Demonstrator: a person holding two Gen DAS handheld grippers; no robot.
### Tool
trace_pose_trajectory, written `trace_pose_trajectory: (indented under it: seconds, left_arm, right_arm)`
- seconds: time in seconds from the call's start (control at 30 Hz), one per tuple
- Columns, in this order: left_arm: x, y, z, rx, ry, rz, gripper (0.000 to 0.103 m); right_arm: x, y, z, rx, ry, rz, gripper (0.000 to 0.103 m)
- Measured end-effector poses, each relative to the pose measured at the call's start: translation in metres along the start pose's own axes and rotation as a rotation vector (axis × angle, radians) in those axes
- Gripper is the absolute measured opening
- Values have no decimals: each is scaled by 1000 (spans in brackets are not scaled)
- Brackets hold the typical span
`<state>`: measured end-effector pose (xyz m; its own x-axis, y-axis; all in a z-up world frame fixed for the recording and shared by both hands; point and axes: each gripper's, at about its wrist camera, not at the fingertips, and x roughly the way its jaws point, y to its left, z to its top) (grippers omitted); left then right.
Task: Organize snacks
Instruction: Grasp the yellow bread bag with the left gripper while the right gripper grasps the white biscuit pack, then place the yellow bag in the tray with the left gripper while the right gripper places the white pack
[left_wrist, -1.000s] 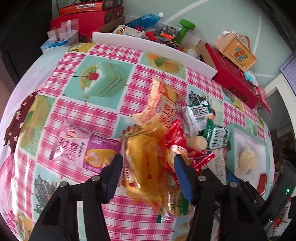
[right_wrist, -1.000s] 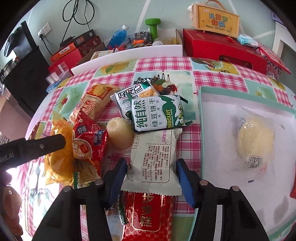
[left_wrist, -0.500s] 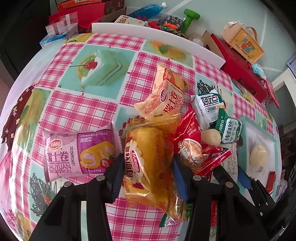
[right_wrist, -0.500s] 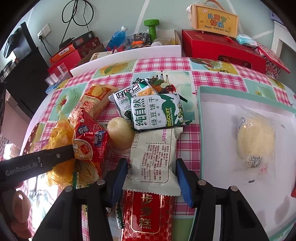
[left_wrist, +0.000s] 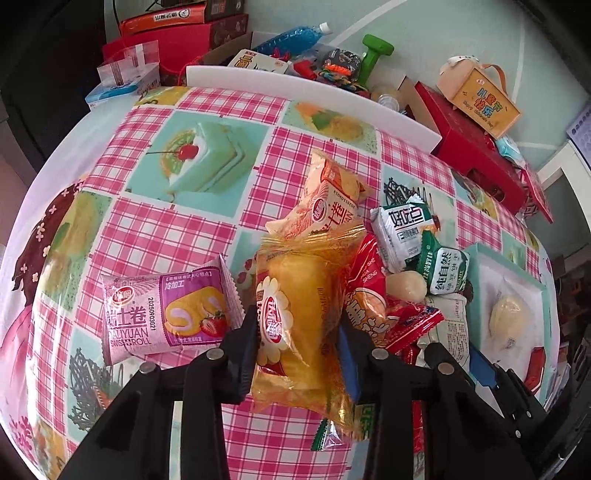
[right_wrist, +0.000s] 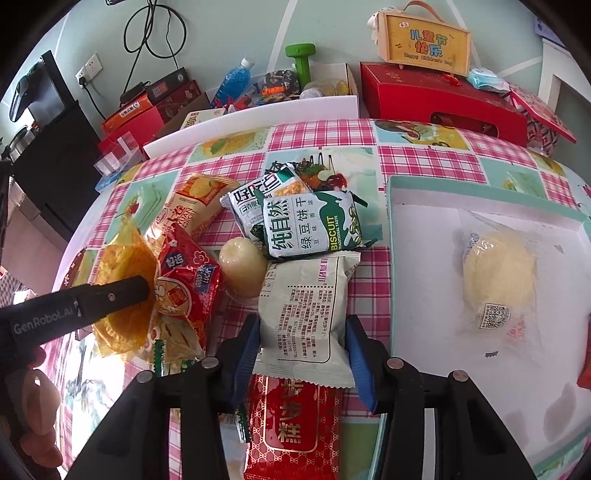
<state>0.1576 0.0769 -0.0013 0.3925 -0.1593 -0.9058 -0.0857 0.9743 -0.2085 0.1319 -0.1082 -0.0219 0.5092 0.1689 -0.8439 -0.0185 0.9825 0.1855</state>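
Observation:
A pile of snack packets lies on the checked tablecloth. My left gripper (left_wrist: 299, 339) is shut on a yellow bread packet (left_wrist: 299, 317), its jaws pressing both sides. A pink Swiss roll packet (left_wrist: 166, 314) lies just left of it. My right gripper (right_wrist: 303, 343) is shut on a pale grey-green packet (right_wrist: 304, 314) lying back side up, above a red cake bar (right_wrist: 295, 432). A green biscuit packet (right_wrist: 310, 225), a red packet (right_wrist: 188, 284) and a round pale bun (right_wrist: 242, 269) lie beyond. The left gripper's finger (right_wrist: 110, 295) shows at the left of the right wrist view.
A teal-rimmed white tray (right_wrist: 480, 188) at the right holds a wrapped bun (right_wrist: 498, 280). A white board (right_wrist: 251, 118), red boxes (right_wrist: 439, 99), a blue bottle (right_wrist: 232, 81) and a green dumbbell (right_wrist: 301, 62) stand behind the table.
My left gripper has closed in on the yellow bread packet and gripped it. My right gripper has narrowed onto the pale packet.

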Motion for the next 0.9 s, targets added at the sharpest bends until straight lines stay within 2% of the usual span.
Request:
trace_pose_trajectory:
  seconds: [0.6,0.9]
  left_arm:
    - [-35,-14,-1,25,-85,-11,40]
    - [-39,-33,-4,62,-94,-27,40]
  right_arm:
    - [-46,-4,-2,26,-85,32,49]
    - [-54,-25,-1,81,-96,29,49]
